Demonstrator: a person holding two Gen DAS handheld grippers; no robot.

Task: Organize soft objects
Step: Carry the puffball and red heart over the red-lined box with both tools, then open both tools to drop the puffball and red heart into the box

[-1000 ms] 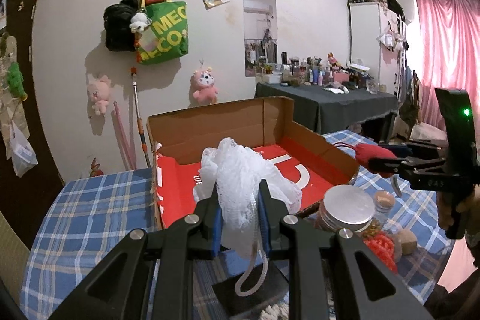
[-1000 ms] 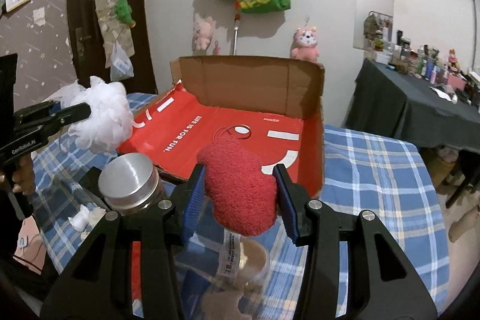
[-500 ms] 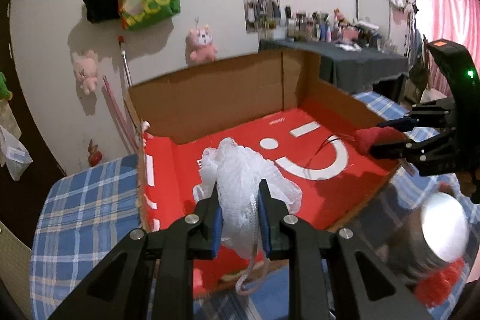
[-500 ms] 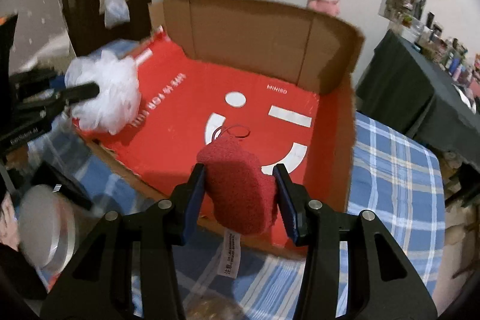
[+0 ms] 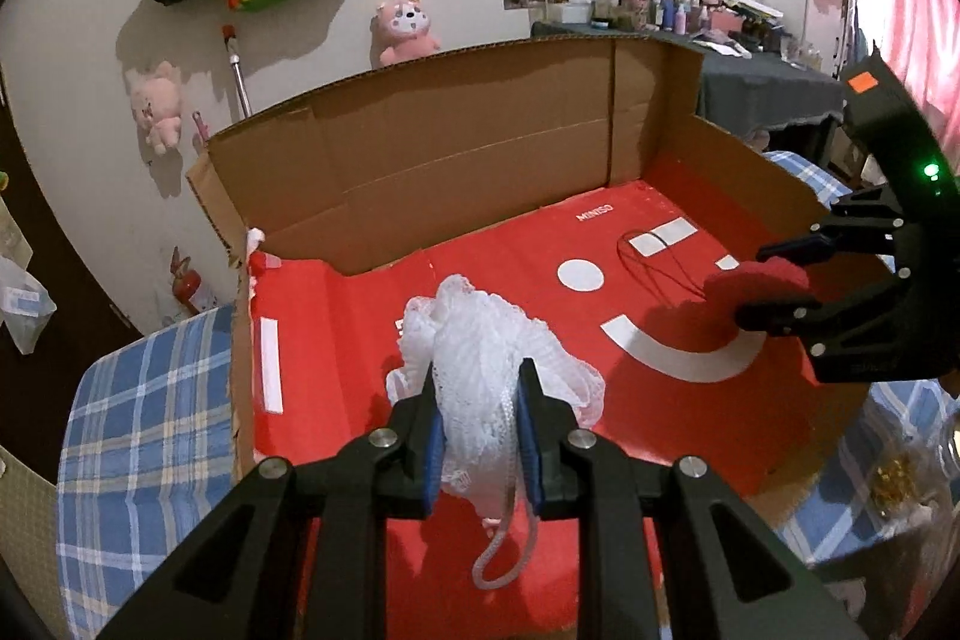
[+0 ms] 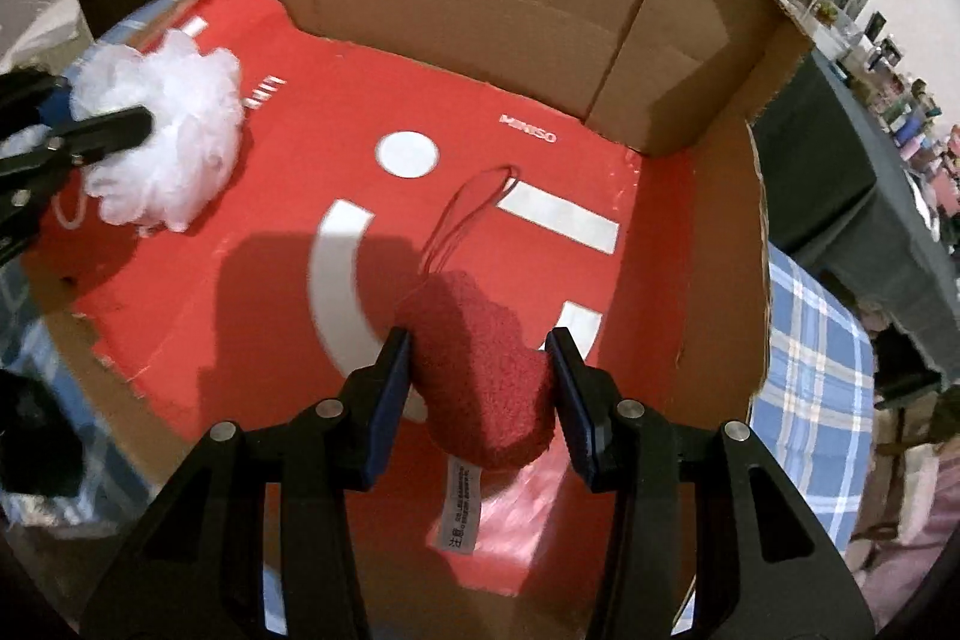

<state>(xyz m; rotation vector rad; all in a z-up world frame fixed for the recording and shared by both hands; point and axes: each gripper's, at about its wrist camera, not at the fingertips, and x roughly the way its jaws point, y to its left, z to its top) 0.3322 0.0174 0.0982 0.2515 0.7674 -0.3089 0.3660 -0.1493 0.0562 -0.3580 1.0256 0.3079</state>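
box: the open cardboard box (image 5: pixel 456 160) with a red printed floor sits on the blue plaid table (image 5: pixel 138 430); both your tools point down over it, so it looks like the collecting spot for the soft things.
right gripper: your right gripper (image 6: pixel 480 376) pinches the red sponge (image 6: pixel 486 370) across its middle, above the floor's right half, its white tag hanging free below.
left gripper: your left gripper (image 5: pixel 477 421) is squeezed nearly together on the white mesh bath pouf (image 5: pixel 480 358), which bulges past the pads; its cord loop dangles under the jaws.
spacing: the two loads are well apart, likely so each lands in its own patch.
next: neither is let go yet; i'd judge lowering, then opening, comes next.
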